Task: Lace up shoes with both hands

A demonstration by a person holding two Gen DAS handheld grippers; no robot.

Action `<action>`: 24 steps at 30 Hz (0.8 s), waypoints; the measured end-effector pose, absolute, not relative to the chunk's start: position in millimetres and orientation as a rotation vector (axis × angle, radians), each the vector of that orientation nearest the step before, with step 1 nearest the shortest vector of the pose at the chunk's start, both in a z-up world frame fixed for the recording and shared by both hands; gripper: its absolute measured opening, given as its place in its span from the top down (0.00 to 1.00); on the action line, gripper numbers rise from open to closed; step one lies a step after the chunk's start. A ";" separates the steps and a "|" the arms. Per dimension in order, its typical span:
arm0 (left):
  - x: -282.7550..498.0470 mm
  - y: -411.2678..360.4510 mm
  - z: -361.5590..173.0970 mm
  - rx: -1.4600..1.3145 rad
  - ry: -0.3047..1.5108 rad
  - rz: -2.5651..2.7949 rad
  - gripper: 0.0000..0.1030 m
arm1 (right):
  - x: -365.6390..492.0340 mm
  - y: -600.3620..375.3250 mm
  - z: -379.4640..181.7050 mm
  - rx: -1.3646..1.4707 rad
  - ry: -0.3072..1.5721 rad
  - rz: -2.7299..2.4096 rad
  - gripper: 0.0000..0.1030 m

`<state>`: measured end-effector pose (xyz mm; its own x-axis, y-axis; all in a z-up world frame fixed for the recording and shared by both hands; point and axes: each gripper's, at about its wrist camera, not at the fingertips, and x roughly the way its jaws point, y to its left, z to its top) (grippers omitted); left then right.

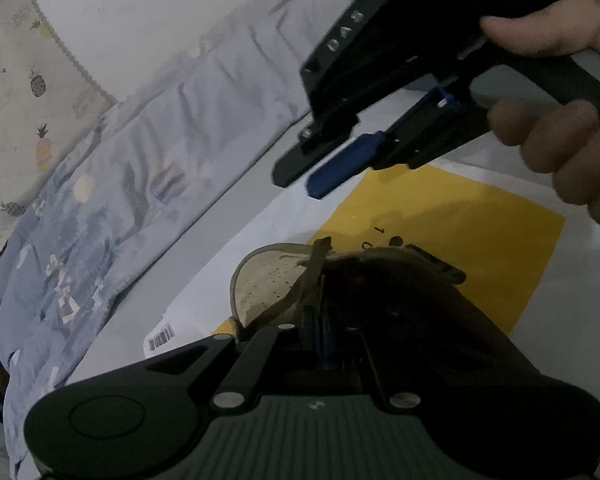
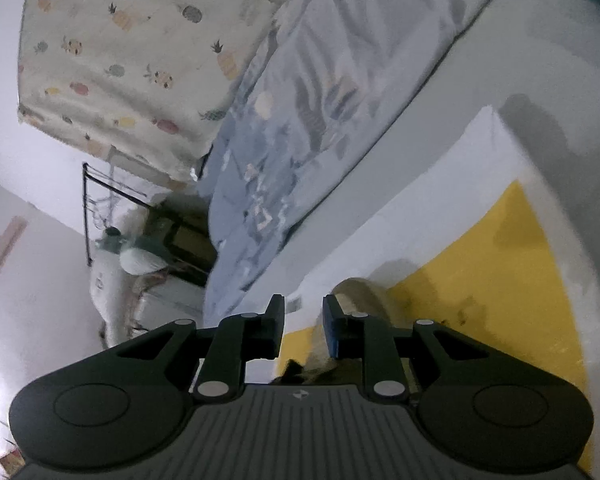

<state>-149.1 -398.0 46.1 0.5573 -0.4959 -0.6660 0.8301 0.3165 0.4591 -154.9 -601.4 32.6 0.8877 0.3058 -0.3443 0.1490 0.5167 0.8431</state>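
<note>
A rumpled blue quilt (image 1: pixel 112 184) lies heaped along the far side of the pale surface, and behind it hangs a cream cloth printed with pineapples (image 2: pixel 132 60). On the surface lies a white sheet with a yellow rectangle (image 1: pixel 460 240) printed on it, a barcode label (image 1: pixel 161 337) at its near corner.

The shoe (image 1: pixel 272 284), beige with a pale sole edge, sits on that yellow patch. The left hand-held gripper (image 1: pixel 320 320) is right down on it, its fingers drawn together on the tan shoelace (image 1: pixel 314 268), which rises taut from between them. Its dark body hides most of the shoe's far side.

Above and to the right, a hand (image 1: pixel 560 92) holds the right hand-held gripper (image 2: pixel 303 320) in the air, its fingers apart with nothing between them; one blue finger pad (image 1: pixel 340 168) shows. It hangs clear of the shoe, whose toe (image 2: pixel 360 292) shows just past its right finger.

The quilt's edge crowds the left side; open room lies to the right across the yellow and the bare grey beyond.
</note>
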 end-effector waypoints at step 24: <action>-129.1 -391.2 53.1 0.789 0.487 -0.835 0.98 | -143.6 -583.3 24.5 1.002 0.626 0.159 0.93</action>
